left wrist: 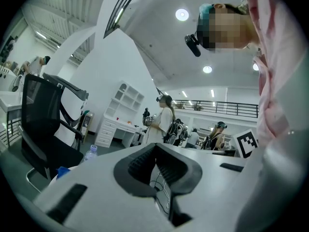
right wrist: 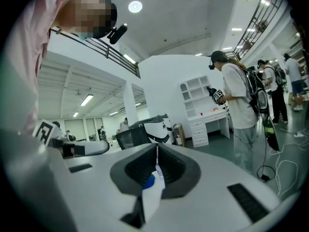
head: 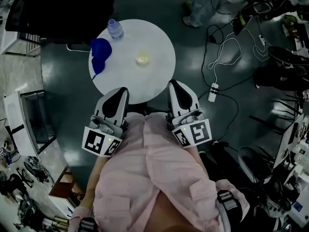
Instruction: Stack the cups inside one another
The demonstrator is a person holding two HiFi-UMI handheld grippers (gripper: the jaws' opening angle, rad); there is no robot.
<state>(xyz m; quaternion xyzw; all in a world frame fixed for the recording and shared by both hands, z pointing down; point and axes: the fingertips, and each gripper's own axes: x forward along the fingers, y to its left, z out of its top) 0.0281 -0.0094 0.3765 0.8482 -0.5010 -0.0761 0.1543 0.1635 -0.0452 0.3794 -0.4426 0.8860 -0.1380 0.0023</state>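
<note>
Both grippers hung at the near edge of the round white table (head: 157, 74), held level and side by side in front of the person's pink shirt (head: 145, 173). The left gripper (head: 123, 90) had its tips just over the table's near rim. In the left gripper view its dark pads (left wrist: 140, 166) met at the front with nothing caught between them; only floor and a cable showed through the gap behind. The right gripper (head: 173, 82) sat likewise at the rim, a little farther in. Its jaws were pressed together too, empty, and through the gap behind the closed tips the right gripper view showed a slice of white tabletop and a patch of blue.

The blue cups (head: 100, 53) lay at the table's left edge, ahead of the left gripper and off to its left, well apart from both sets of tips. How many there were could not be made out from above. A small clear cup (head: 142, 58) stood alone near the middle of the table, ahead of the grippers and roughly between their lines, touching neither. A water bottle (head: 115, 29) stood at the far rim, just beyond the blue cups. A black chair (head: 63, 8) stood past the table's far left side, and a white power strip (head: 213, 92) lay on the floor to the right.
</note>
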